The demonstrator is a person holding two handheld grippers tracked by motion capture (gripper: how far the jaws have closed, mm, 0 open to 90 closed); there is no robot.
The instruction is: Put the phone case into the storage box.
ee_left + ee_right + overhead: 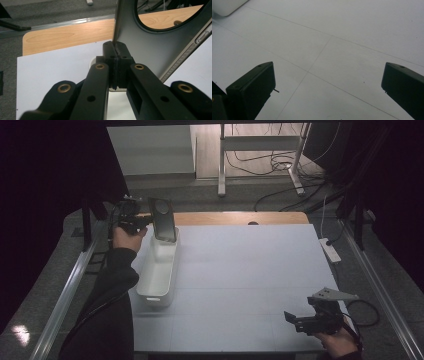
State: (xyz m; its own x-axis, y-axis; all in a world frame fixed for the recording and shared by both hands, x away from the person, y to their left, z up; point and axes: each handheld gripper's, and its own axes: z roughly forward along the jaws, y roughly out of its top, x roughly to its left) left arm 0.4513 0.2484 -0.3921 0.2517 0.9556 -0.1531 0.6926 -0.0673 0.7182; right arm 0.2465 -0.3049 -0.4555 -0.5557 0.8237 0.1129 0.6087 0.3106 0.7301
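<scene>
Holding a flat dark grey phone-like slab with a round ring on its back (163, 220), my left gripper (146, 221) has its jaws pinched tight on the slab's lower edge, as the left gripper view shows (115, 53). That slab stands nearly upright above the far end of a long white plastic tub (159, 270), at about ten o'clock on the counter (250, 285). My right gripper (292, 319) hovers low at five o'clock with its jaws spread wide on nothing. A pale grey mat with thin seam lines covers the counter, leaving a strip of light wood (240, 218) bare at twelve o'clock. Beyond lie grey carpet, loose cables (280, 167) and a white metal stand (260, 145); a white power strip (330, 250) sits at three o'clock.
</scene>
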